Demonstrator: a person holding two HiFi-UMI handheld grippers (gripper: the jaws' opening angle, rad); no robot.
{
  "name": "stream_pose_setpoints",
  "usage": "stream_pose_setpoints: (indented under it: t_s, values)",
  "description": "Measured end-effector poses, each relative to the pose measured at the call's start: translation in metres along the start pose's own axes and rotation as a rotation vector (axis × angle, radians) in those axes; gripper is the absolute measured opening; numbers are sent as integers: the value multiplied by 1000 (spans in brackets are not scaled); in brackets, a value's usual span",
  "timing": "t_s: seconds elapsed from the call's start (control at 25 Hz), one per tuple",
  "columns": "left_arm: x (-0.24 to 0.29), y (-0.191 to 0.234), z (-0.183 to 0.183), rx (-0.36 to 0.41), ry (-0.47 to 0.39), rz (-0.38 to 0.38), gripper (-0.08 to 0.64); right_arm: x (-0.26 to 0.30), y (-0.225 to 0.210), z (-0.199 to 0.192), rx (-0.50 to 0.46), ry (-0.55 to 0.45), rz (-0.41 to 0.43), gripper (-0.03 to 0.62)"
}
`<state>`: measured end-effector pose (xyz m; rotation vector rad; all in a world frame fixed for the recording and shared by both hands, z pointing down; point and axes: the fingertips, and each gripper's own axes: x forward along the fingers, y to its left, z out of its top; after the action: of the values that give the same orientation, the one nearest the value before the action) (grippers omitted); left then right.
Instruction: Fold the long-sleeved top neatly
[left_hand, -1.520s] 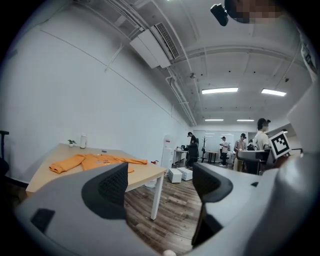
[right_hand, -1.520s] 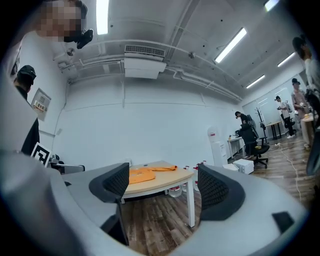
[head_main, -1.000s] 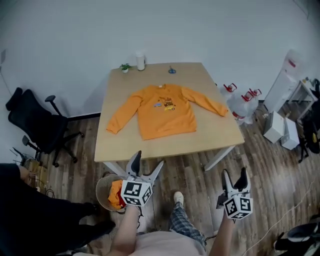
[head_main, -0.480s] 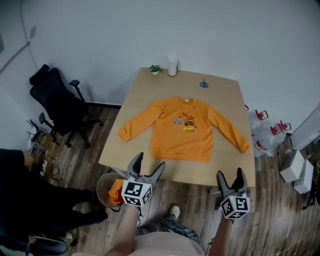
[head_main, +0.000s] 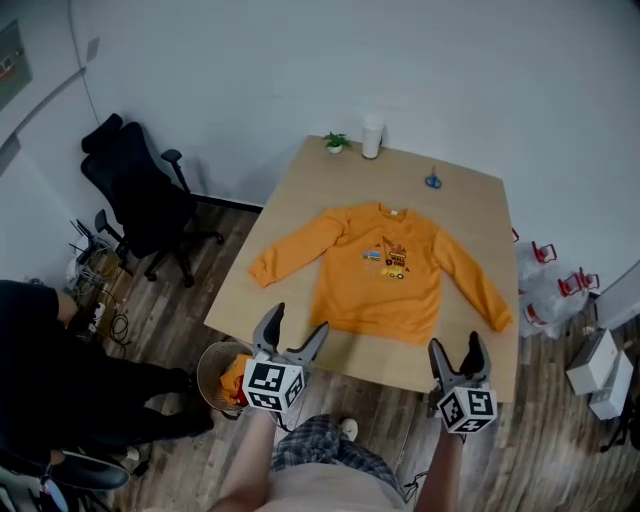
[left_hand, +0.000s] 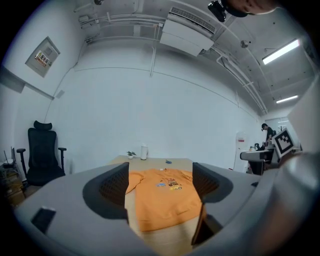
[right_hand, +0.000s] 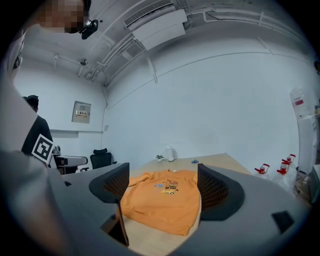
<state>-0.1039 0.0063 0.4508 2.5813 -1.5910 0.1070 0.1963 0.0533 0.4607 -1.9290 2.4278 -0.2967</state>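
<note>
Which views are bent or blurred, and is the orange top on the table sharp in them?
Head view: even light, the orange top is sharp. Left gripper view: strong fisheye with dark corners, glaring ceiling lamp, jaws near the lens soft, top clear. Right gripper view: the same fisheye and soft jaws, a mosaic patch at top left.

No legible text recorded. The print (head_main: 390, 262) on the orange top (head_main: 375, 295) is too small to read. The framed wall notice (left_hand: 45, 54), at 10 o'clock in the left gripper view, is illegible.
</note>
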Motion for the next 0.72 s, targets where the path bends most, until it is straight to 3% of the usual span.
stream_pose_setpoints:
  t_s: [0.72]
  values:
    - [98,69,5,-21,21,30,388,135,5,13,-13,15,40,410]
